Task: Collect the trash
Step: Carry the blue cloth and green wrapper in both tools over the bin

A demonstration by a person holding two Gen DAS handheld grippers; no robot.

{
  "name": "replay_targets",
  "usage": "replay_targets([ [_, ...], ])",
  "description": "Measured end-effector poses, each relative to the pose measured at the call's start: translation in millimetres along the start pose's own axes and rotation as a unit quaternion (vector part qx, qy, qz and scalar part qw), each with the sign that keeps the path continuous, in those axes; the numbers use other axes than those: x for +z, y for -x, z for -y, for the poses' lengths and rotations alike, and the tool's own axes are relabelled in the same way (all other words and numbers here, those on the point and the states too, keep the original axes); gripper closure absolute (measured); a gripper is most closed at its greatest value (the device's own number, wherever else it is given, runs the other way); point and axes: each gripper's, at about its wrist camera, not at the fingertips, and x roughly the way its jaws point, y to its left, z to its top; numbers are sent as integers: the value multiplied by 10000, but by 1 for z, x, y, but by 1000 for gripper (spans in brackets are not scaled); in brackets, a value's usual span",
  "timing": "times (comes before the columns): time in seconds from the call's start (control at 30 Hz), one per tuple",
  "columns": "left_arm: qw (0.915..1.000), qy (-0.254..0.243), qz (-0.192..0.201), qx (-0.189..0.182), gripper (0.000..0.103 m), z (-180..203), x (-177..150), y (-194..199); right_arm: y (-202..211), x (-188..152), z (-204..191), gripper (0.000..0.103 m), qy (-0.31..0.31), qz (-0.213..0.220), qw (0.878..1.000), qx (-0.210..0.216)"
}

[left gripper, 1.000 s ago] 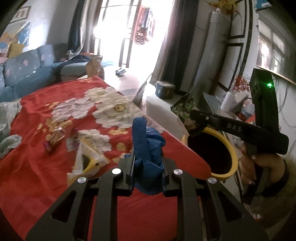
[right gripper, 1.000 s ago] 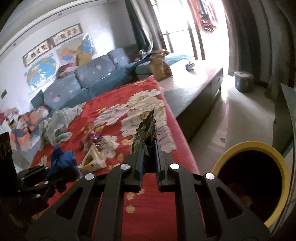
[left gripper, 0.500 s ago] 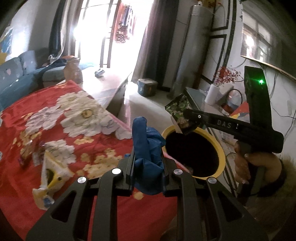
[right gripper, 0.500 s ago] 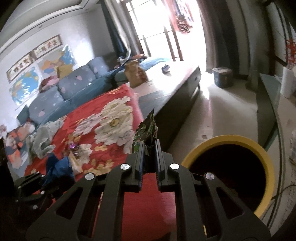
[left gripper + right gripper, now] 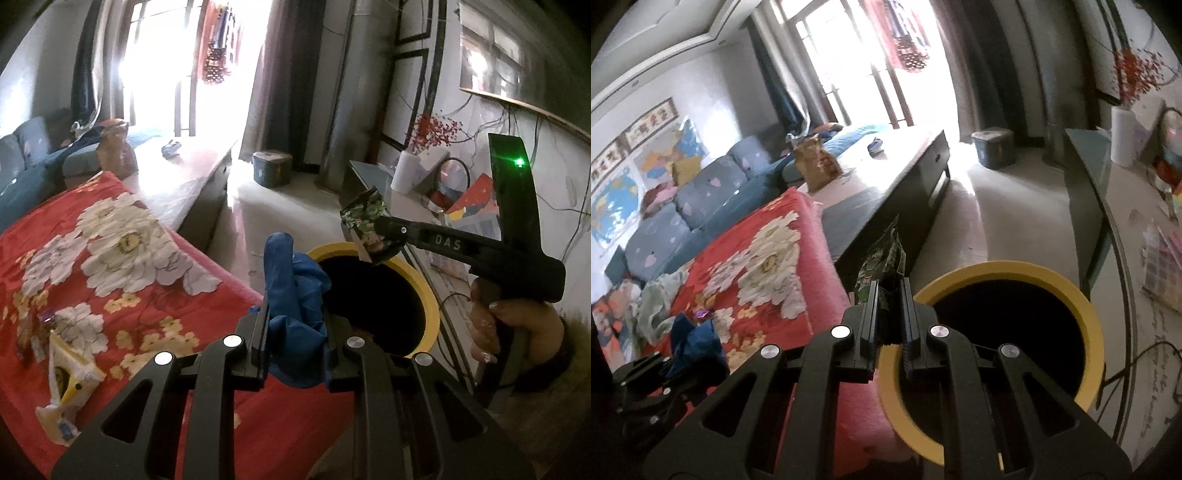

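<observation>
beside the near right edge of the red flower-printed blanket, on the floor: one round bin with a yellow rim and dark inside, mouth up. left gripper, black, two-fingered: clenched on a crumpled blue glove that stands up between its fingers, at the blanket's edge just left of the bin's rim. right gripper, black, two-fingered: jaws nearly together, grasping a green printed snack wrapper; in the left wrist view that wrapper hangs over the far rim of the bin, and the person's right hand grips the tool's handle at right. on the blanket, near left: one white and yellow crumpled packet; just beyond it, small purple foil scraps. at the blanket's left side in the right wrist view: pale crumpled cloth. far left: blue-grey sofa with pink patches. far centre: long dark low table bearing a brown paper bag. far floor: round grey-blue tub. right side: white paper roll on a counter.
</observation>
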Motion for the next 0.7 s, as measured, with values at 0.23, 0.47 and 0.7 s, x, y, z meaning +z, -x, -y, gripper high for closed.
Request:
replay_targets([
  [0.23,9997,-163,-110,-132,83,20,8,-27,0,-2,29,96,-329,17,9993,-161],
  [0.47,9991,-270,-216,-227,83,35,13,-50,1,-3,63,96,-726,38,9967,-360],
  [0.7,9984,-350,-333,-309,83,49,16,-72,1,-7,94,96,-1045,32,9931,-525],
])
